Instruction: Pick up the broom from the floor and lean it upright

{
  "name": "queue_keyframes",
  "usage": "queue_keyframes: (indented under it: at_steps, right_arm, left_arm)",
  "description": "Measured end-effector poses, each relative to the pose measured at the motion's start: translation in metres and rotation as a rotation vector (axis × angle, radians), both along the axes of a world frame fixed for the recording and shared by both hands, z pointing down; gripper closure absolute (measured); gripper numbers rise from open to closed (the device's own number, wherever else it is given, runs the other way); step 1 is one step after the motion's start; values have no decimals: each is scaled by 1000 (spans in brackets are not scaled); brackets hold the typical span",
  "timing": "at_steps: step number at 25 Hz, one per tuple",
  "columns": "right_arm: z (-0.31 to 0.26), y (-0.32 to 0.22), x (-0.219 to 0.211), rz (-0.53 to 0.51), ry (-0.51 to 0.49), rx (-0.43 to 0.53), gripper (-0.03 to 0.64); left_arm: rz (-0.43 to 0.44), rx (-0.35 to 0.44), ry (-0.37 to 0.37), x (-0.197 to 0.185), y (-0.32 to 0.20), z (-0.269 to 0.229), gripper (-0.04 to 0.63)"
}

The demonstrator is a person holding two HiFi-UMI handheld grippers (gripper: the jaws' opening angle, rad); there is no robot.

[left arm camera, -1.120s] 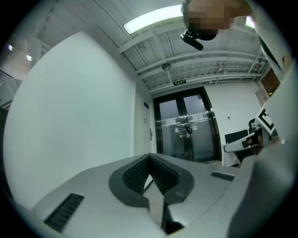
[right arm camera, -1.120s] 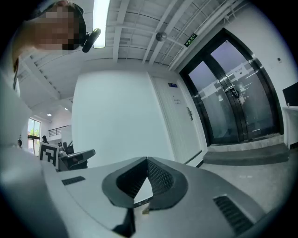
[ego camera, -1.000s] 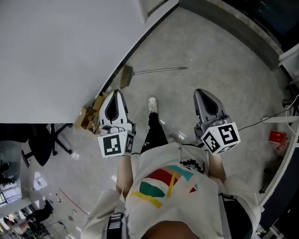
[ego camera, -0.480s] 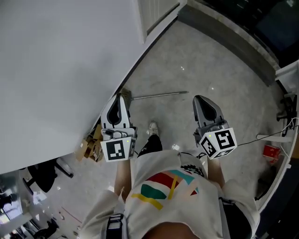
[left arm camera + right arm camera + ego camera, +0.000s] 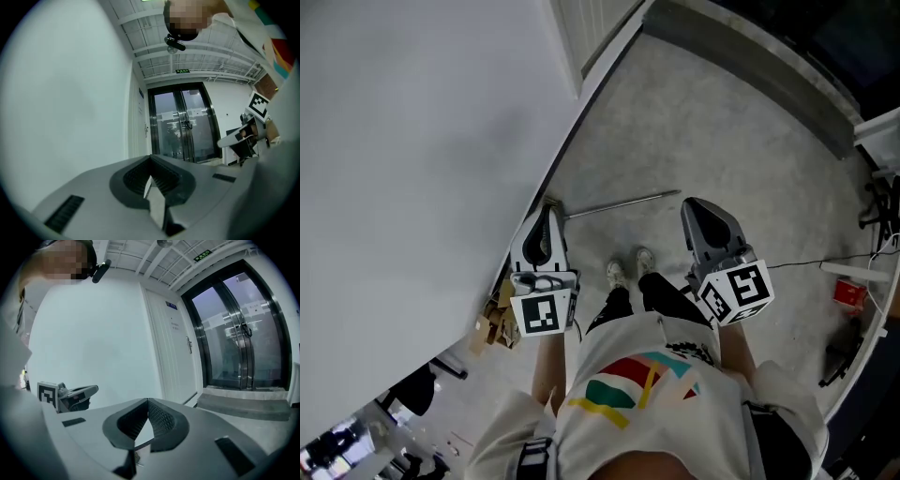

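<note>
Head view, left to right. I read the scene from the far end of the link.

(a) A white wall fills the left side; its foot runs diagonally down to the concrete floor.

(b) Scraps of cardboard lie on the floor at the wall's base.

(c) The left gripper is held out in front of the person, just beside the wall, with its marker cube facing the camera. In the left gripper view its fingers meet at the tips, fully closed, with nothing between them.

(d) The broom lies flat on the floor ahead of the person. Its thin metal handle runs from the left gripper's tip rightward to just above the right gripper. The left gripper covers the brush end, which lies close to the wall's foot.

(e) The person's two shoes stand on the floor between the grippers, on the near side of the handle.

(f) The right gripper is held level with the left one and well apart from it. In the right gripper view its fingers are pressed together and hold nothing.

(g) A dark cable crosses the floor toward a red object at the right edge.

(h) Both gripper views look toward dark glass double doors.
</note>
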State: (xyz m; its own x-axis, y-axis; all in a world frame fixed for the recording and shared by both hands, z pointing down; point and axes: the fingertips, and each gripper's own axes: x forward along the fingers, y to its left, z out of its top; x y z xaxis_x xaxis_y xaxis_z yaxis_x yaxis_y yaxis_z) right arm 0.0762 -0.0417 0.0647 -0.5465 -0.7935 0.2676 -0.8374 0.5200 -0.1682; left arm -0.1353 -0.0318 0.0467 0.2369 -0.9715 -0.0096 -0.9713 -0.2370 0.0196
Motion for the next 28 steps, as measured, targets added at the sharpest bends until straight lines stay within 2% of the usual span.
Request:
queue_keyframes:
  at_steps: [3,7,10,13,14,17,18,21,25,28]
  right_arm:
    - [5,-32,3,-21,2,-13,604]
    - [33,-69,4,-34,-1,-65,604]
    - [68,-92,6,-76,19,-74,604]
    - [132,-110,9,-115,16,-83,604]
    - [162,-114,11,-129,21,-90,604]
    - [274,-128,15,-165,43,-103,604]
    - [316,-134,15,-173,49,-104,604]
    - [449,-150,10,-190,66,-103,604]
    - [617,-157,6,-202,91,-127,604]
    - [706,-162,18,-195,62,-146,604]
  left_arm:
    - [-2,-25,-27,7,-32,6,552]
    - [19,-88,-57,7,-71,38,552]
    - [38,-148,-68,9,-98,86,552]
    - [52,-176,-95,11,-120,159,550]
    - [84,-185,-109,16,-125,192,541]
    - [247,-246,-170,40,-139,320,416]
    - [305,-276,-203,46,-145,372,397]
    - [442,-383,-291,49,-161,542,377]
    - [612,-512,-312,47,-161,758,376]
    - [778,-580,-445,65,-150,878,376]
